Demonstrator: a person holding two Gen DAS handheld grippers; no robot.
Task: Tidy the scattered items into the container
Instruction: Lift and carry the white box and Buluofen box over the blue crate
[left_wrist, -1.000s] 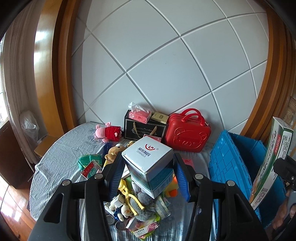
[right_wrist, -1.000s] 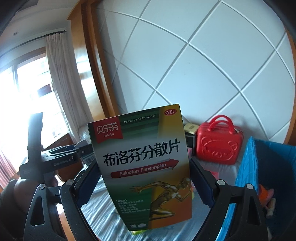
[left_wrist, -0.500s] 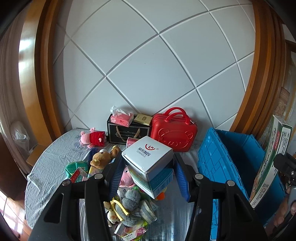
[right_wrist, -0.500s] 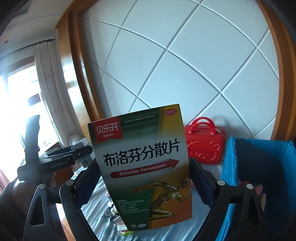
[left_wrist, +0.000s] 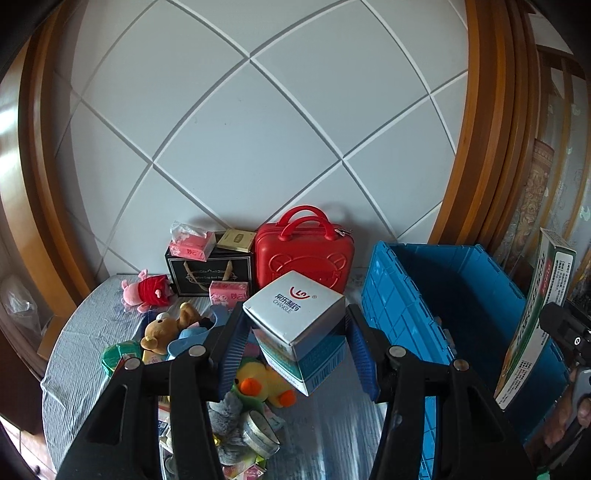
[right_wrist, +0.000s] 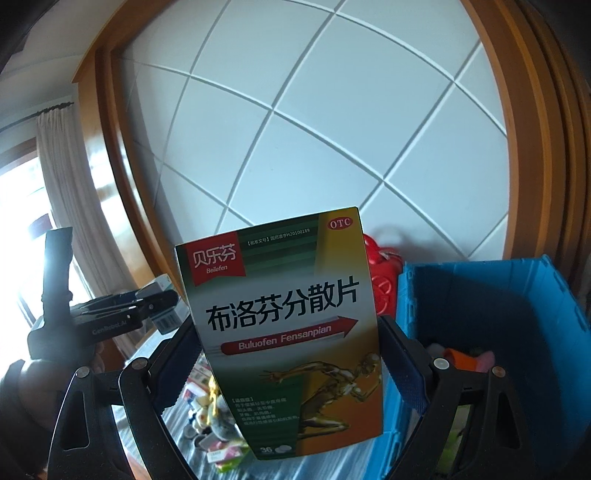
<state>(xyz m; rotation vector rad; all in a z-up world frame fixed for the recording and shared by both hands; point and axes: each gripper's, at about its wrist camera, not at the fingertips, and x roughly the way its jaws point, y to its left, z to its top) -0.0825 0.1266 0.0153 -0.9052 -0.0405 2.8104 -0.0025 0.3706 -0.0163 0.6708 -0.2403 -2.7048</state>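
Two boxes are carried. Left wrist view: the left gripper (left_wrist: 295, 343), jaws clenched on a white carton (left_wrist: 295, 317), is beside the blue crate (left_wrist: 402, 317); toys still litter the desk (left_wrist: 74, 354). Right wrist view: the right gripper (right_wrist: 288, 354) clamps a medicine box (right_wrist: 284, 317) near the crate, which already holds a few items.

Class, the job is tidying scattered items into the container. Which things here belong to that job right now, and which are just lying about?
In the job:
white box in left hand-held gripper
medicine box in right hand-held gripper
blue crate

Lying about:
red case
black gift bag
teddy bear
rubber duck
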